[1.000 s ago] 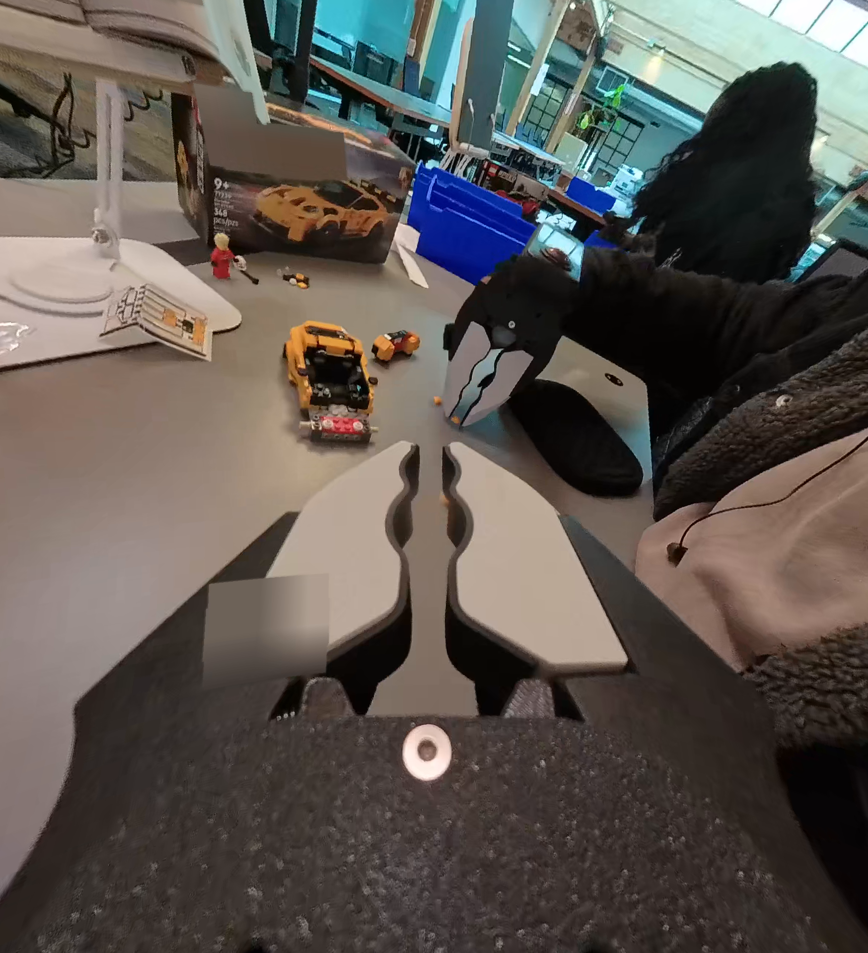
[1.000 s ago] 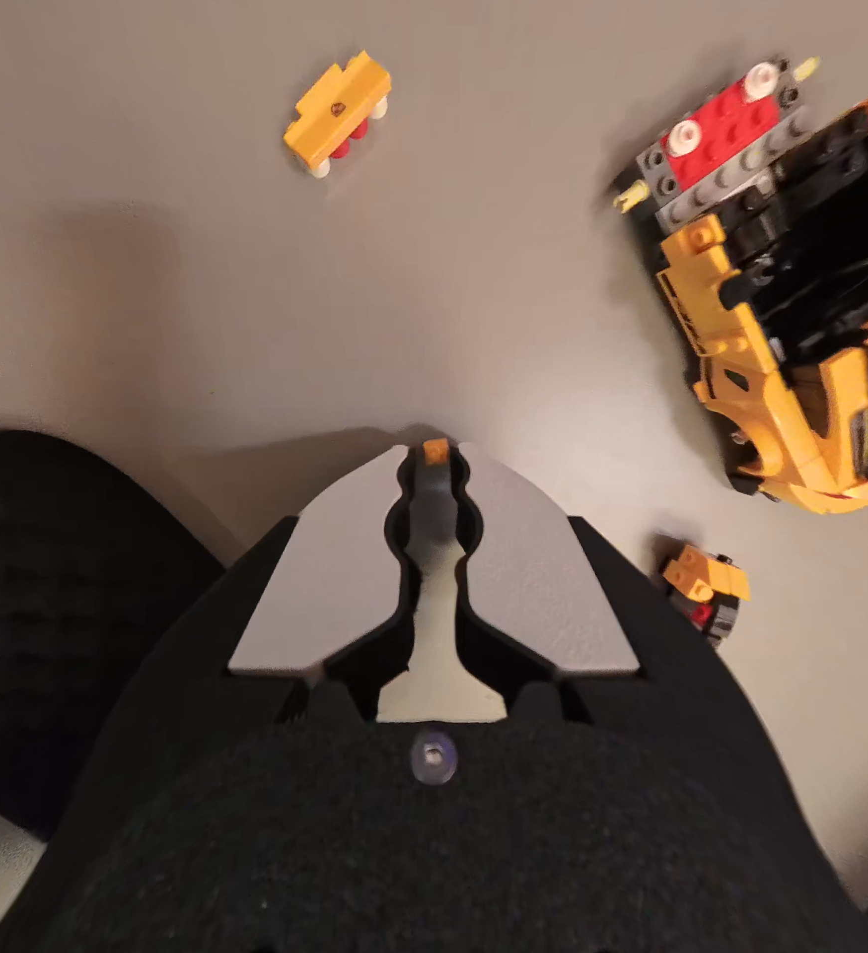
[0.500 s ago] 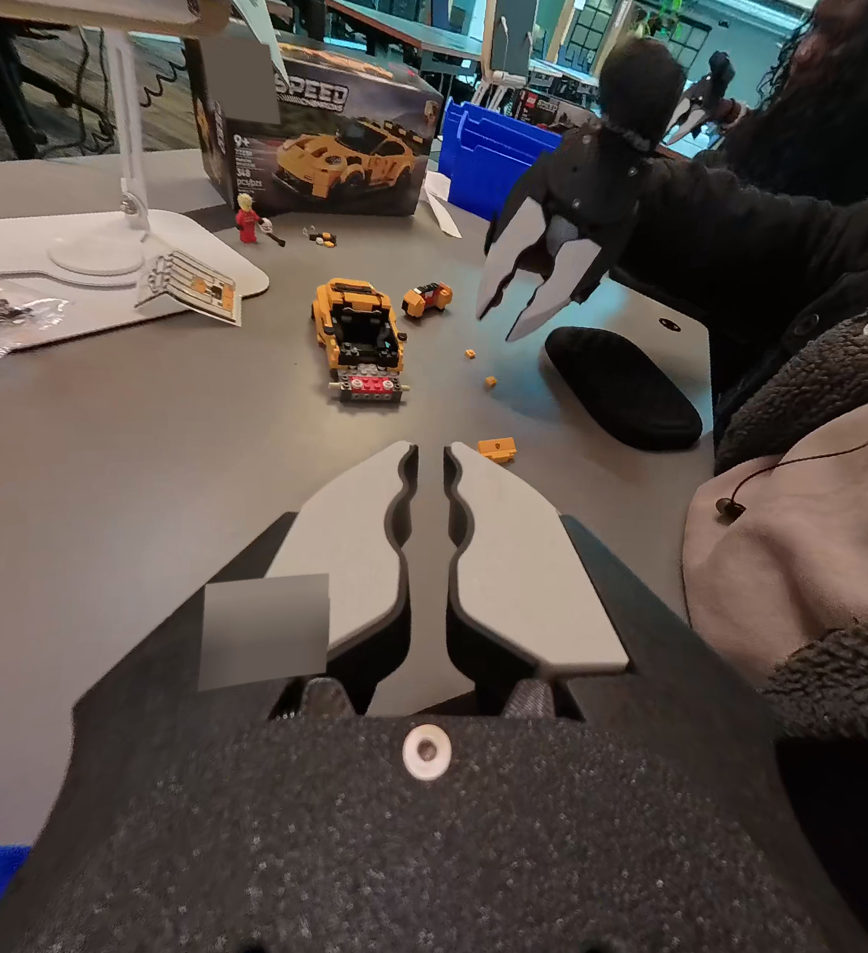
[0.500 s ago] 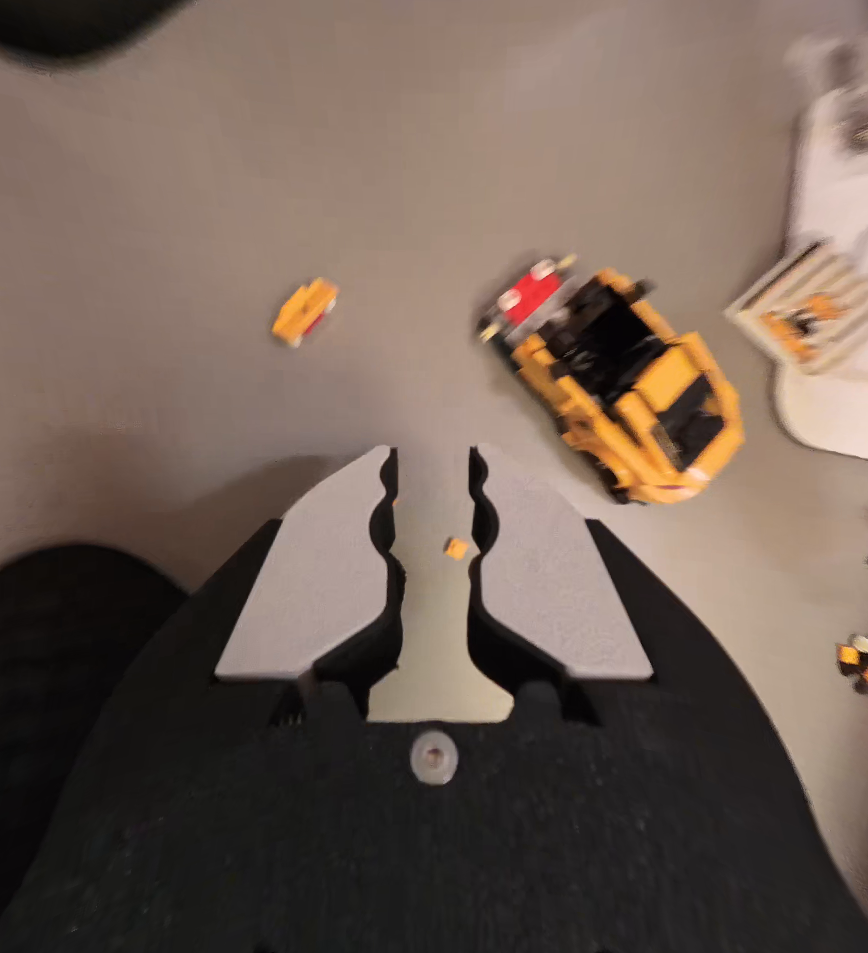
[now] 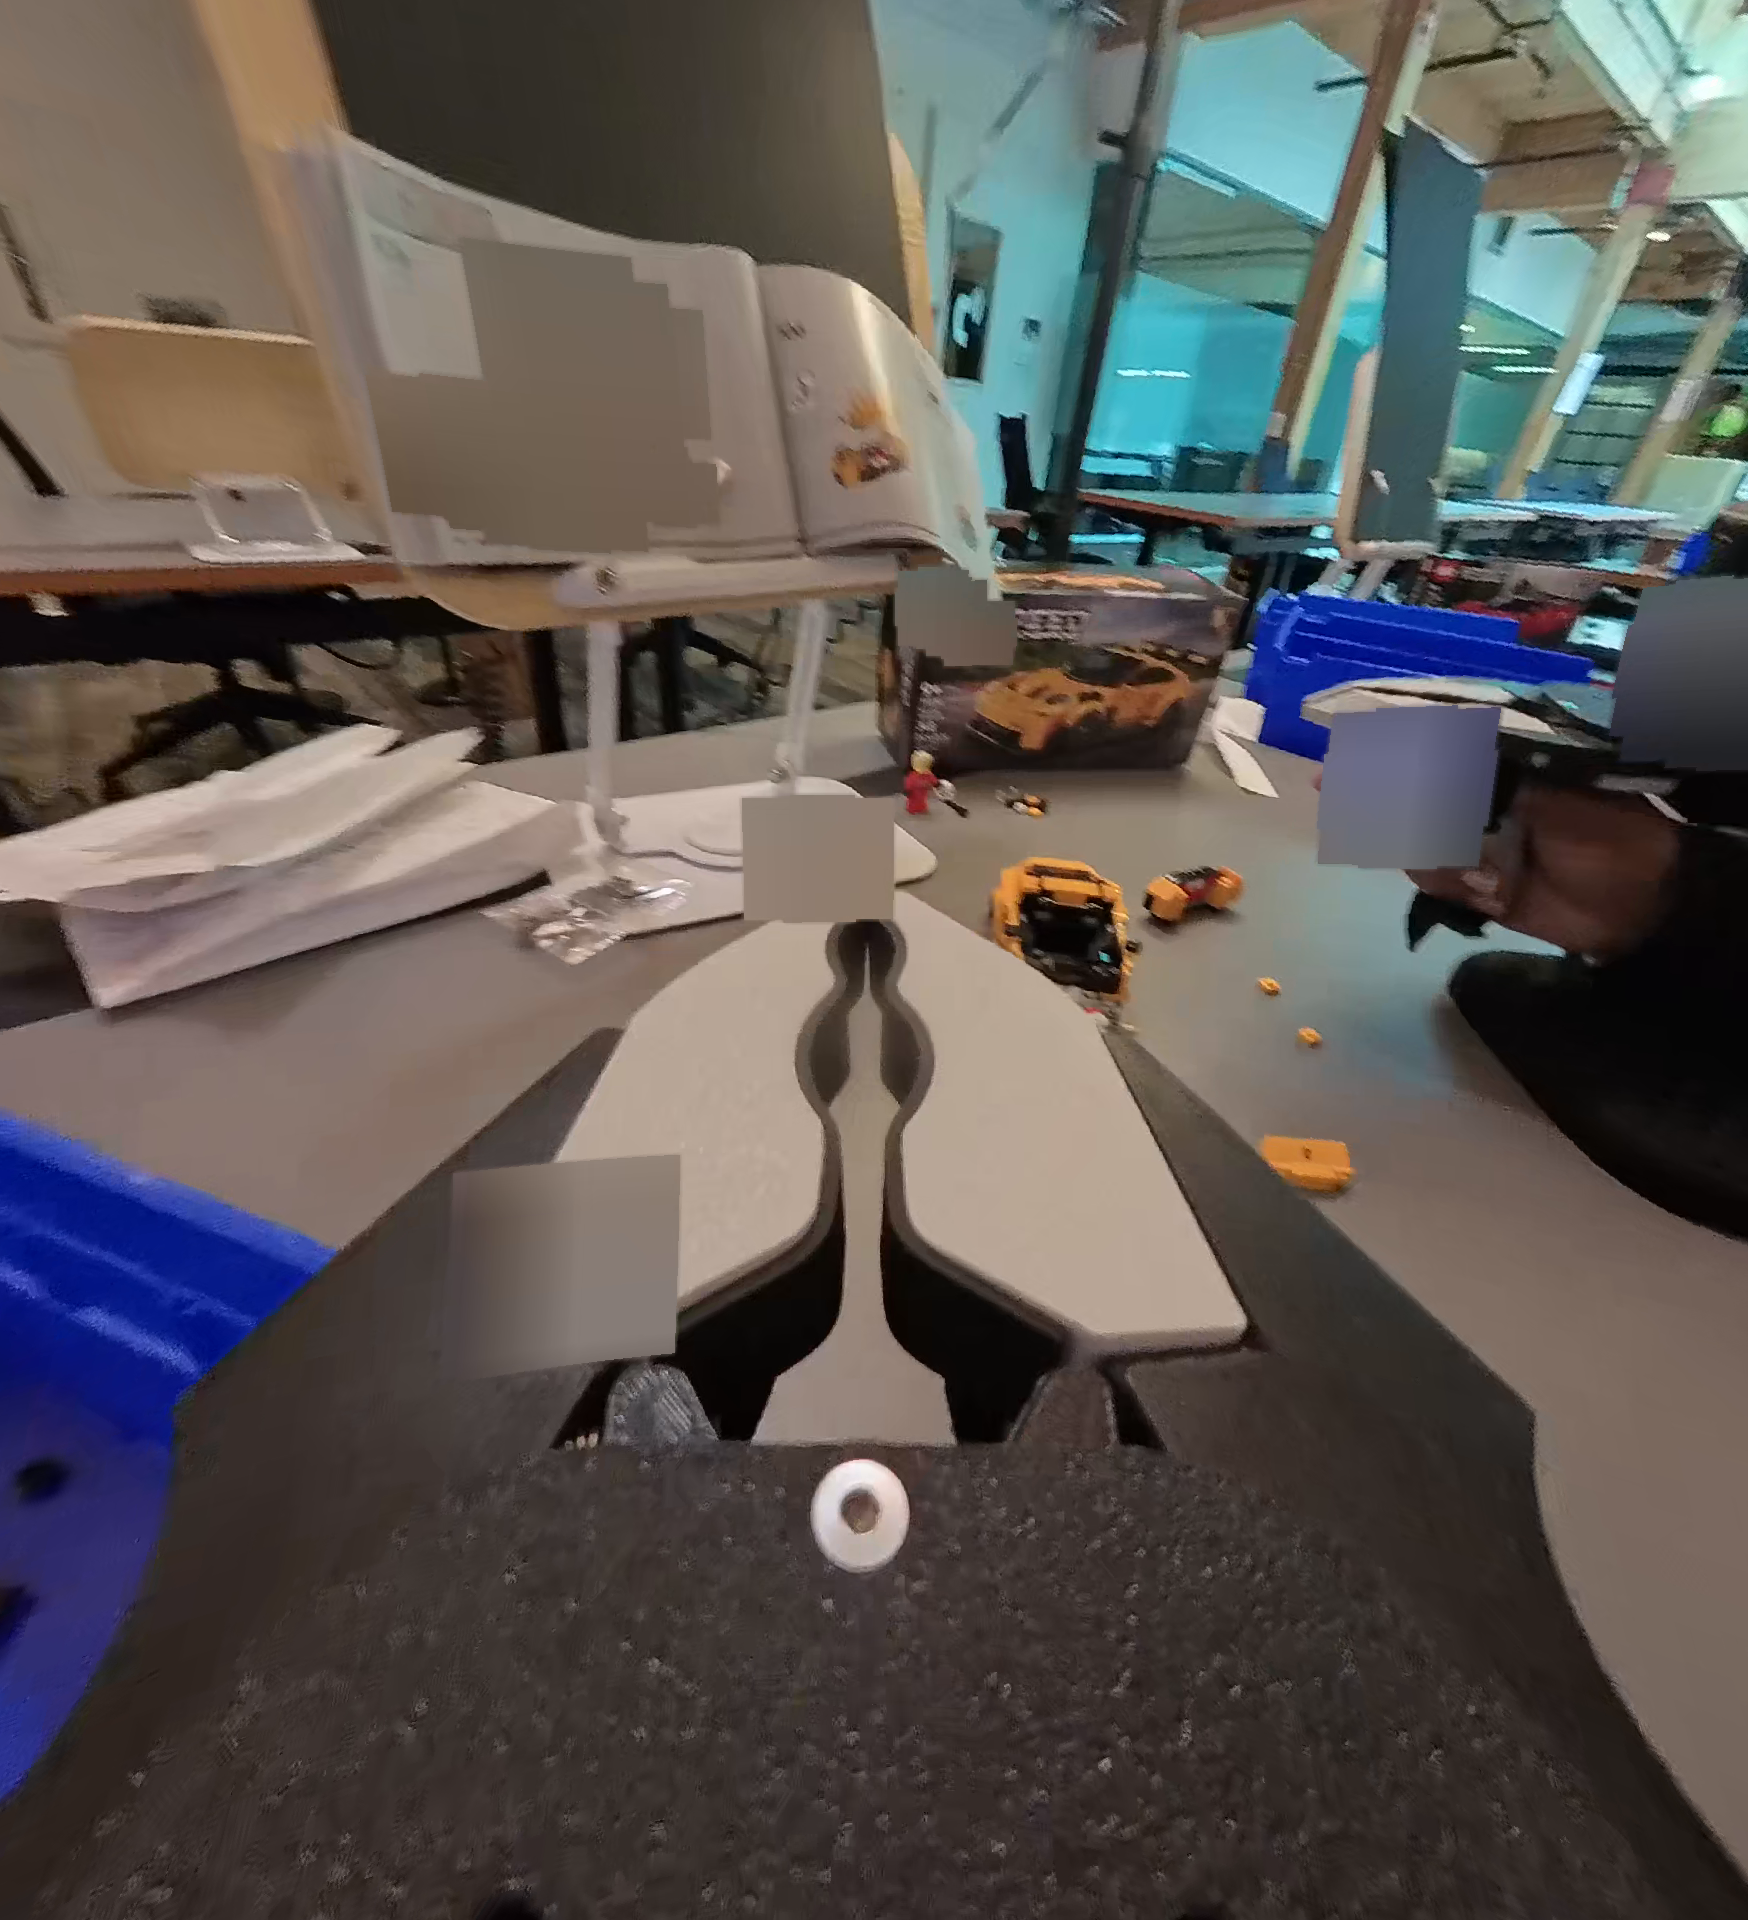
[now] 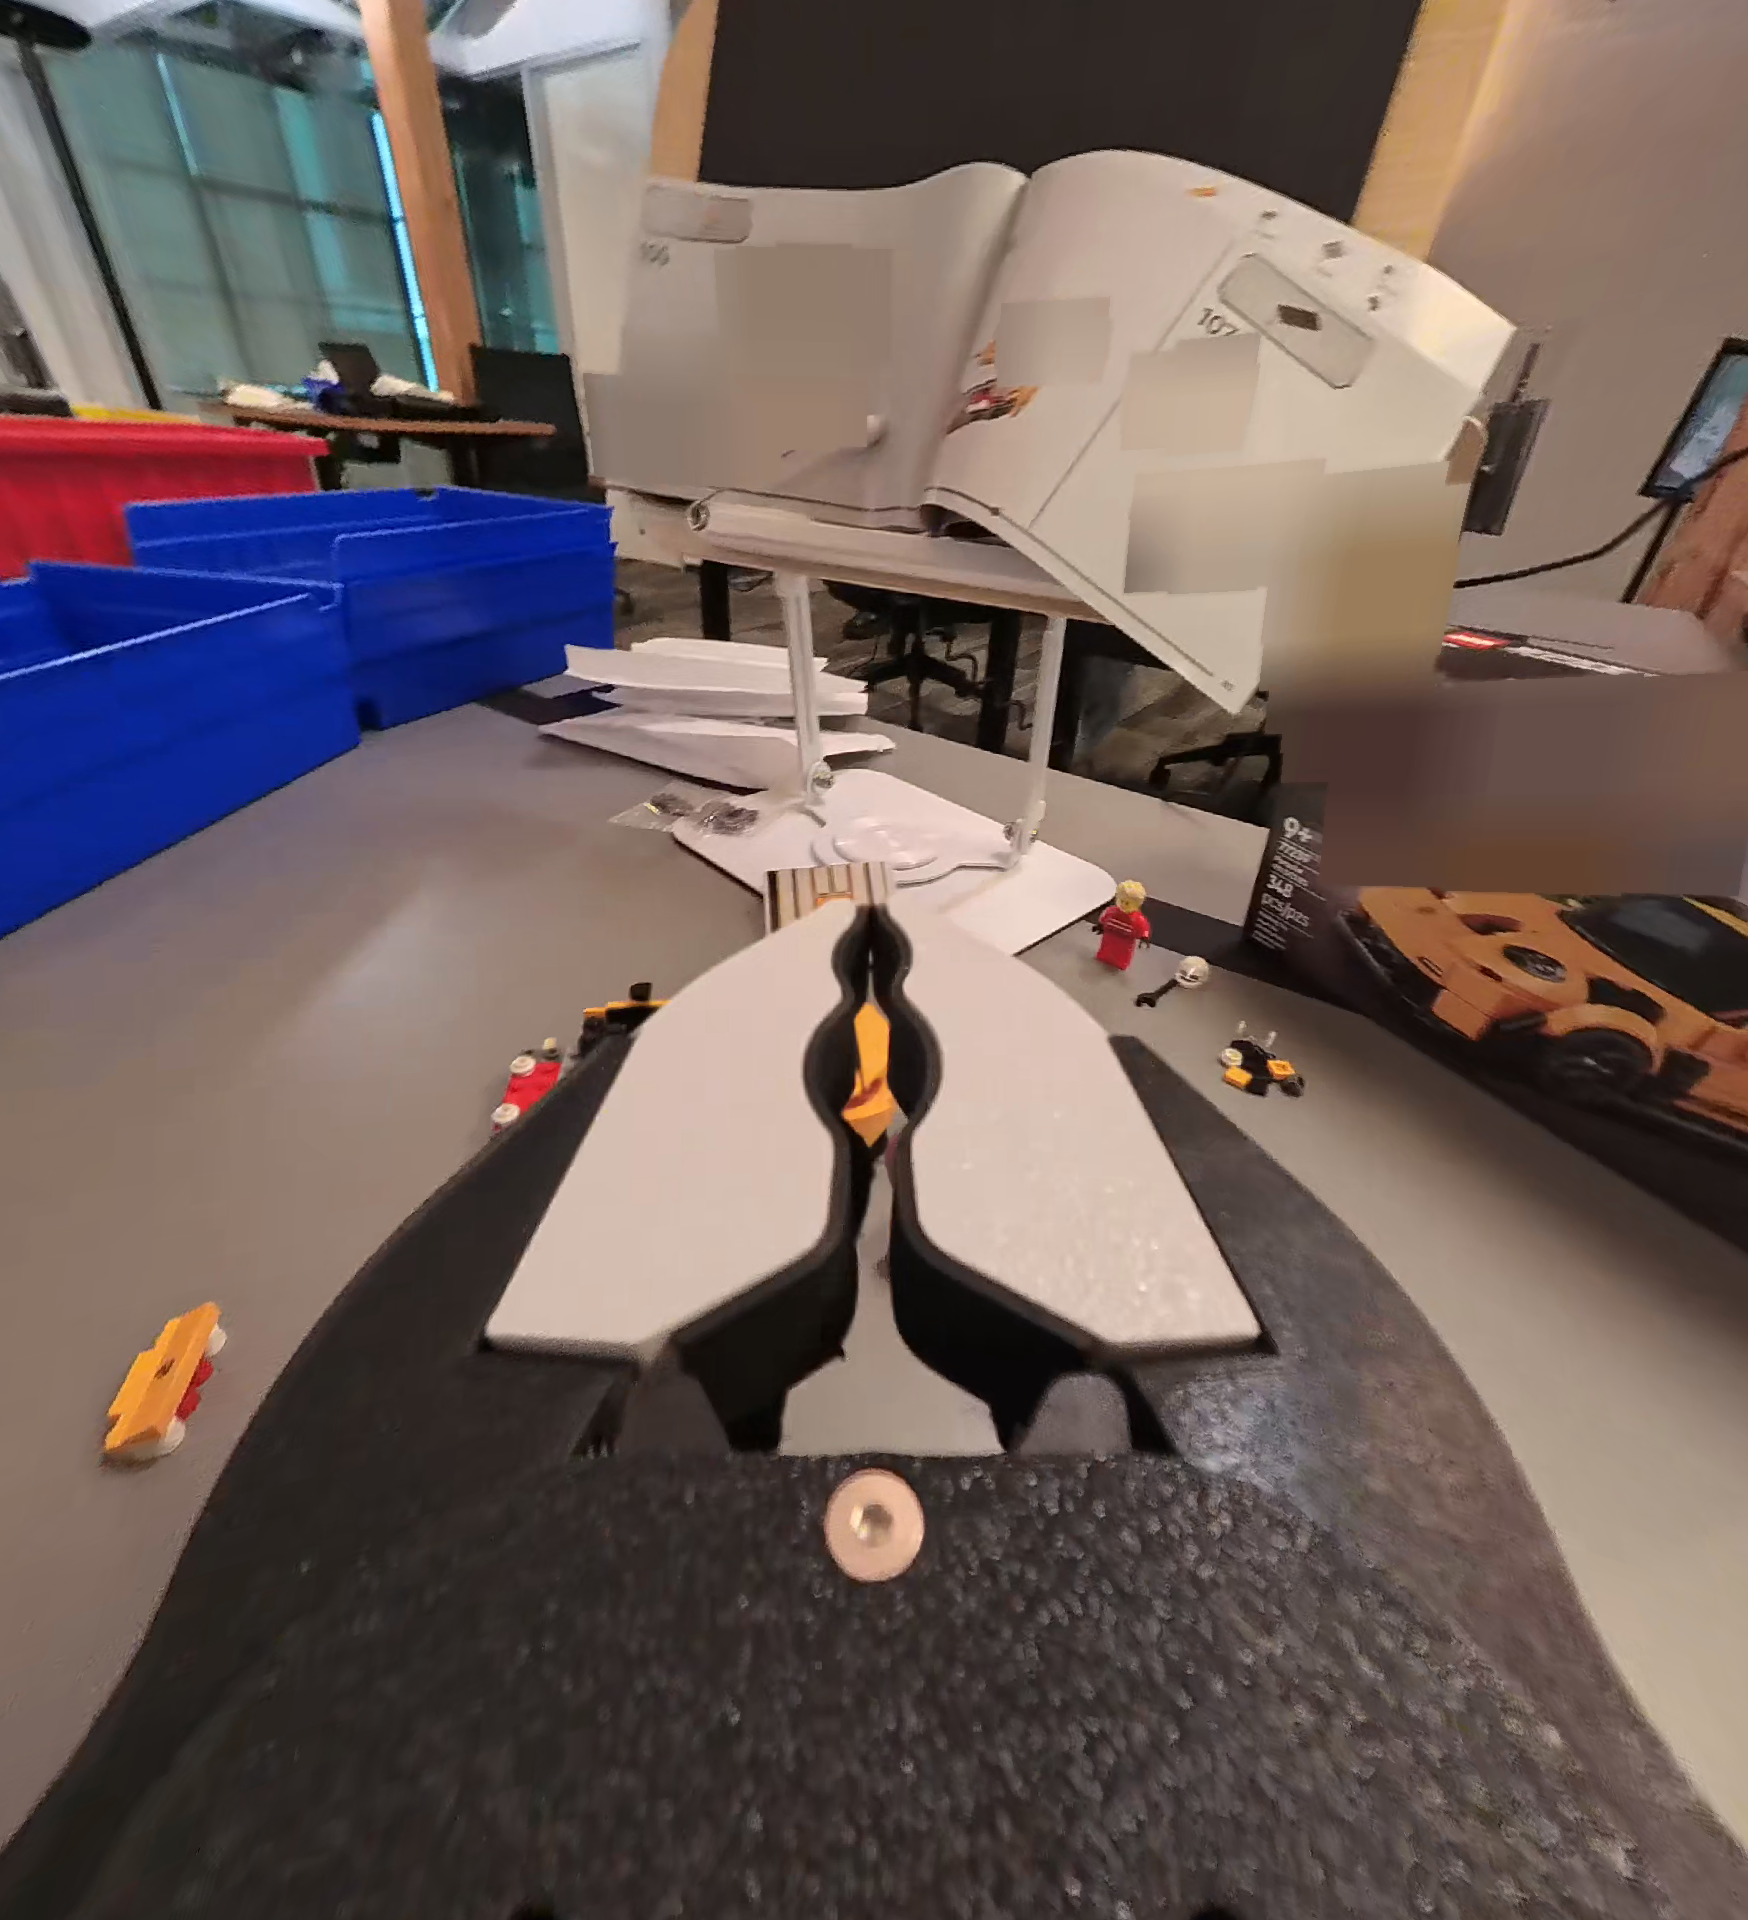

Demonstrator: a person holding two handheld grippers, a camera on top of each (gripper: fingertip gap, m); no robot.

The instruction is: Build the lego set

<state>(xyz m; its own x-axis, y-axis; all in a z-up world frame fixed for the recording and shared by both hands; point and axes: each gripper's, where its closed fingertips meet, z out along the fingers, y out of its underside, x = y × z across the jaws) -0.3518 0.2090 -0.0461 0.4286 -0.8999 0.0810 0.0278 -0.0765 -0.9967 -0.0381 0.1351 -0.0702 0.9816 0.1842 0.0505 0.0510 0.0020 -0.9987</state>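
The orange Lego car [image 5: 1062, 925] stands on the grey table [image 5: 330, 1060], with a small orange and red sub-assembly [image 5: 1192, 891] beside it. My left gripper [image 5: 865, 935] is shut, tips together, short of the car and to its left; nothing shows between the pads. My right gripper [image 6: 870, 925] is shut just over the car. The car's red front [image 6: 529, 1081] shows left of the fingers and its orange body [image 6: 868, 1081] shows through the slot behind the closed tips. An orange plate piece [image 6: 163, 1377] lies at the left; the left wrist view shows it too [image 5: 1306, 1162].
An open instruction booklet [image 6: 953, 343] sits on a white stand. The set's box [image 6: 1576, 997], a red minifigure [image 6: 1122, 925], a sticker sheet [image 6: 826, 894] and small black-orange parts [image 6: 1259, 1070] lie behind. Blue bins [image 6: 122, 707] stand left. Tiny orange studs [image 5: 1308, 1035] and a black pad [image 5: 1628, 1091] lie right. Across from one pair of fingers to the other is roughly 35 cm. My left tips are about 25 cm from the orange plate piece [image 6: 163, 1377], my right tips only 20 cm.
Both grippers tilted up from the table to look level. The right opened, leaving its tiny orange stud on the table, then closed without it. The left's narrow gap closed on nothing.
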